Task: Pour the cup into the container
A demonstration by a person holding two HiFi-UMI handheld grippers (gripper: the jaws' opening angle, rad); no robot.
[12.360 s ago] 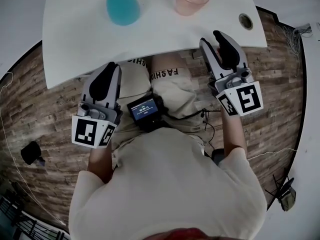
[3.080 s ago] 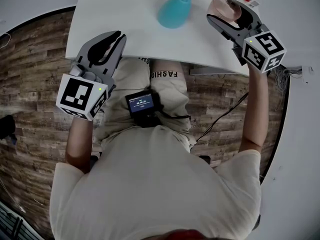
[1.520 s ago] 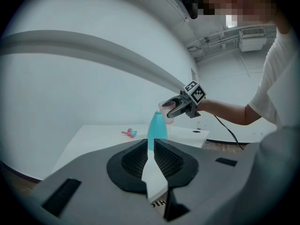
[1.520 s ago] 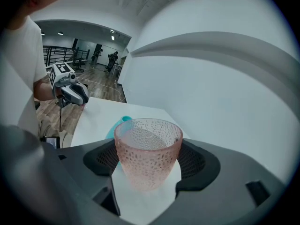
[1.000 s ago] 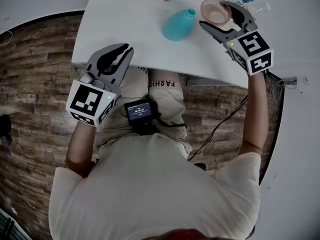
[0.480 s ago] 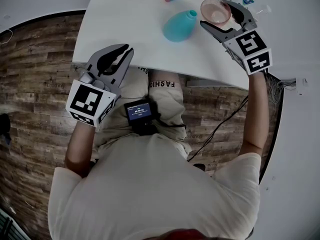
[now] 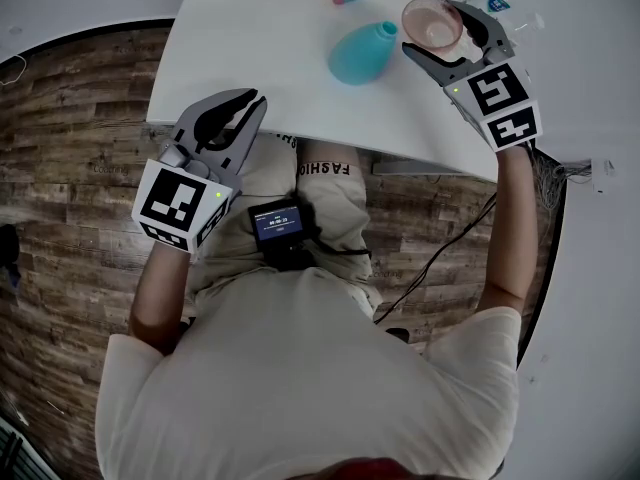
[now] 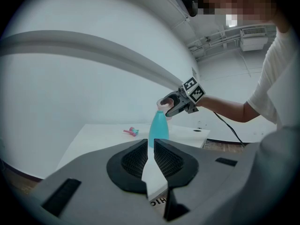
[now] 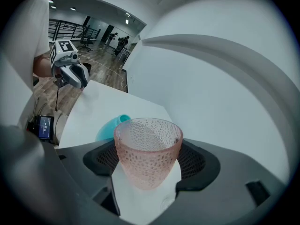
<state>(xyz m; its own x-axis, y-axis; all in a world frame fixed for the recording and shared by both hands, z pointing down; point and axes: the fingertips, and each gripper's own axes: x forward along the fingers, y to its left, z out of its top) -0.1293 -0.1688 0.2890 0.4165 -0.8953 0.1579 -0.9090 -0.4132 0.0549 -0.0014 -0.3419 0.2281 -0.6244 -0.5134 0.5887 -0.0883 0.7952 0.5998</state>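
Cup (image 7: 430,20) in right claw (image 7: 433,30) near container (image 7: 362,52)

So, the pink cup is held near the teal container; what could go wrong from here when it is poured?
1. The teal container has a narrow mouth and the pink cup a wide rim, so the pour may miss onto the white table.
2. Nothing steadies the container: the left claw hangs empty off the table edge, so a bump from the right claw could tip it.
3. The cup tapers downward and may slip when tilted.
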